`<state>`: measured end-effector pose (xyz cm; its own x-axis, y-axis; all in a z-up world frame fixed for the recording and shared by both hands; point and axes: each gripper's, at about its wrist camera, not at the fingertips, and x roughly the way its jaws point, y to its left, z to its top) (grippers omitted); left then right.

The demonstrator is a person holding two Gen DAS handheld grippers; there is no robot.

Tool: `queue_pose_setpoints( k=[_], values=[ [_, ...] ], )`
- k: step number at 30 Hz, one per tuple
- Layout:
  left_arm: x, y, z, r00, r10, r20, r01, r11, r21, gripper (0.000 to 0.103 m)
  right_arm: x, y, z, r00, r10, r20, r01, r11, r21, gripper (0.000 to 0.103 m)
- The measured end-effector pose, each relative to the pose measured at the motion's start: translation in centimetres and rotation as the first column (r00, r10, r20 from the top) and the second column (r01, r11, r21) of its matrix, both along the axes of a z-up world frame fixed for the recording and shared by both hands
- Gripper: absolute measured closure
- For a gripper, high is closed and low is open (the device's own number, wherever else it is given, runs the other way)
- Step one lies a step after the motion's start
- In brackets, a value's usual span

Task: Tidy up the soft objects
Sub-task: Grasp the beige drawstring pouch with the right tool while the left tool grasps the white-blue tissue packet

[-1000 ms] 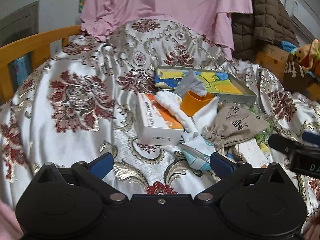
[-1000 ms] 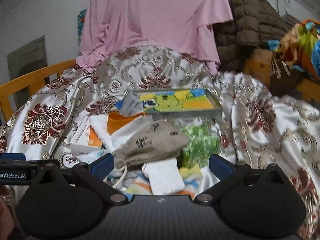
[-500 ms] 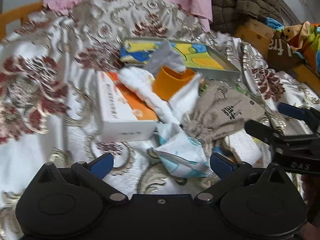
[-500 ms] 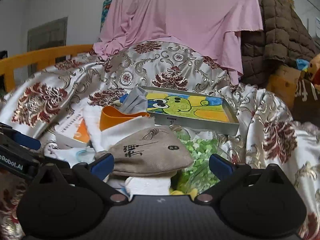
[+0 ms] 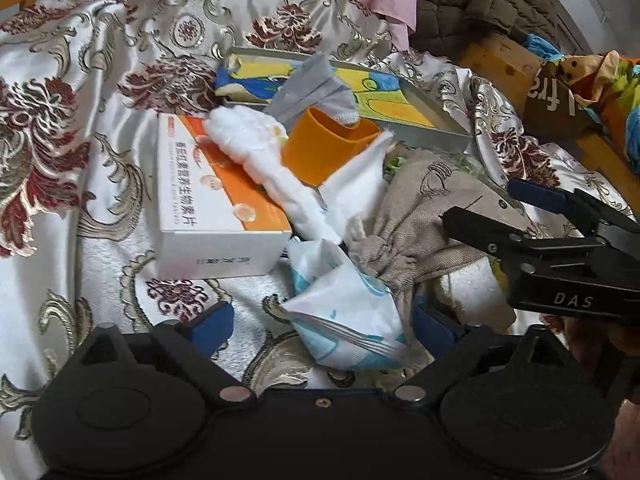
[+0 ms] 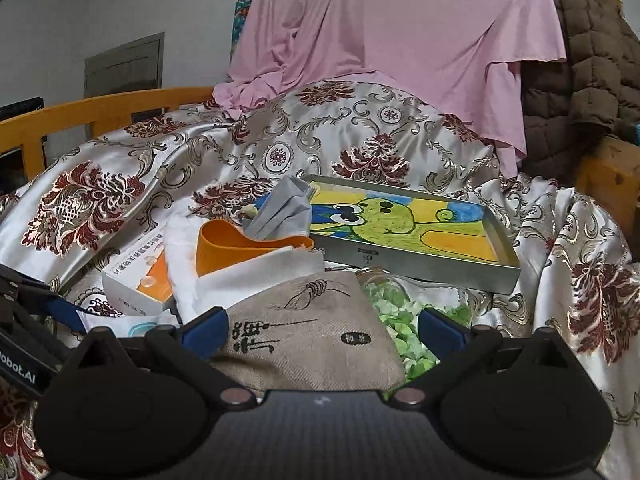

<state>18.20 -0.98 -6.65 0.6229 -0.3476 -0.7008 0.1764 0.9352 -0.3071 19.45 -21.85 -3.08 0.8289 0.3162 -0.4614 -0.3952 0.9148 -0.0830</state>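
Observation:
A pile of soft things lies on the floral satin bedspread (image 5: 80, 128). My left gripper (image 5: 322, 324) points down at a crumpled white-and-blue packet (image 5: 344, 320). The packet lies between its blue pads; the jaws are closing and the pads do not press it. My right gripper (image 6: 322, 328) is open, its pads either side of a beige drawstring pouch (image 6: 304, 340). That gripper (image 5: 480, 204) also shows over the pouch (image 5: 416, 216) in the left wrist view. A white cotton wad (image 5: 256, 152), a grey cloth (image 5: 316, 88) and a white cloth (image 5: 356, 188) lie further back.
A white-and-orange carton (image 5: 208, 200), an orange cup (image 5: 324, 148) and a metal tray with a drawing (image 6: 408, 236) sit among the soft things. A clear jar of green bits (image 6: 400, 308) lies beside the pouch. Pink cloth (image 6: 400, 40) and a brown quilt (image 6: 580, 80) hang behind.
Both grippers came forward and down onto the pile. The left one tipped downward and its pads drew slightly closer; the right one now straddles the beige pouch.

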Motion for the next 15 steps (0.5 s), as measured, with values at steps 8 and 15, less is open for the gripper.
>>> queue_pose_setpoints(
  k=[8, 15],
  values=[
    [0.3, 0.5, -0.5, 1.0, -0.004, -0.008, 0.004, 0.998, -0.065, 0.029, 0.4, 1.3, -0.7, 0.998, 0.06, -0.011, -0.061, 0.996, -0.059, 0.007],
    [0.3, 1.0, -0.6, 1.0, 0.005, -0.019, -0.007, 0.992, -0.128, 0.05, 0.5, 1.8, -1.0, 0.998, 0.061, -0.026, -0.064, 0.994, -0.086, 0.018]
  ],
)
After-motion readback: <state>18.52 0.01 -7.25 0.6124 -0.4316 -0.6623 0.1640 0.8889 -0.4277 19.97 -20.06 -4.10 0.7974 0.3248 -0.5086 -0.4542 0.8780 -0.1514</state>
